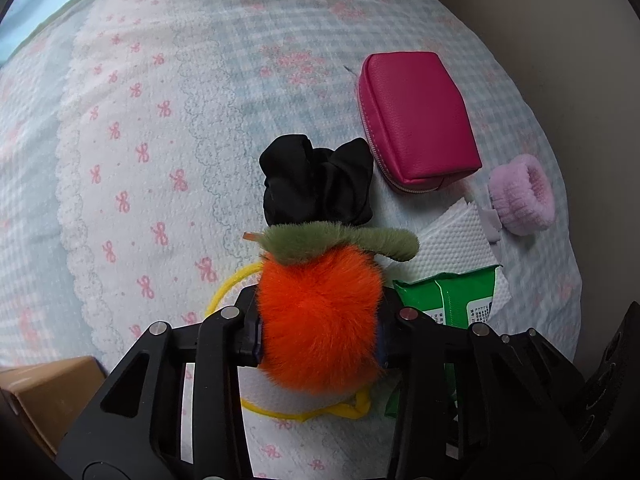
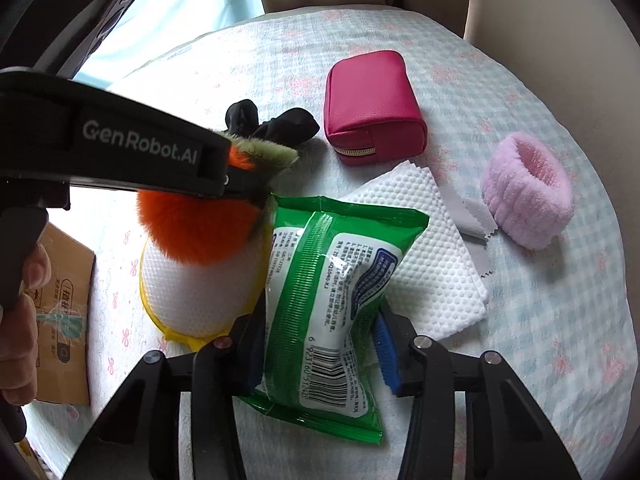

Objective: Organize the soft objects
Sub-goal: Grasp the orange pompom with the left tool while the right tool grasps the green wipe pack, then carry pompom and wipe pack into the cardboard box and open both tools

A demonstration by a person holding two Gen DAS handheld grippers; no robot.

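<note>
Orange plush toy [image 1: 320, 320] sitting squeezed in left hand-held gripper [image 1: 318, 332], over yellow-rimmed mesh [image 2: 192, 300]. Green wipes pack [image 2: 332, 292] pinched, seemingly, in right hand-held gripper [image 2: 320, 354], lying over white napkins [image 2: 436, 272]. Farther: black cloth [image 1: 316, 182], magenta pouch [image 1: 416, 116], lilac scrunchie [image 2: 528, 190].

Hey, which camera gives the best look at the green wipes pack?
The right wrist view: the green wipes pack fills the centre between the right gripper fingers, label and barcode readable. The left wrist view shows only a corner of it behind the orange plush.
</note>
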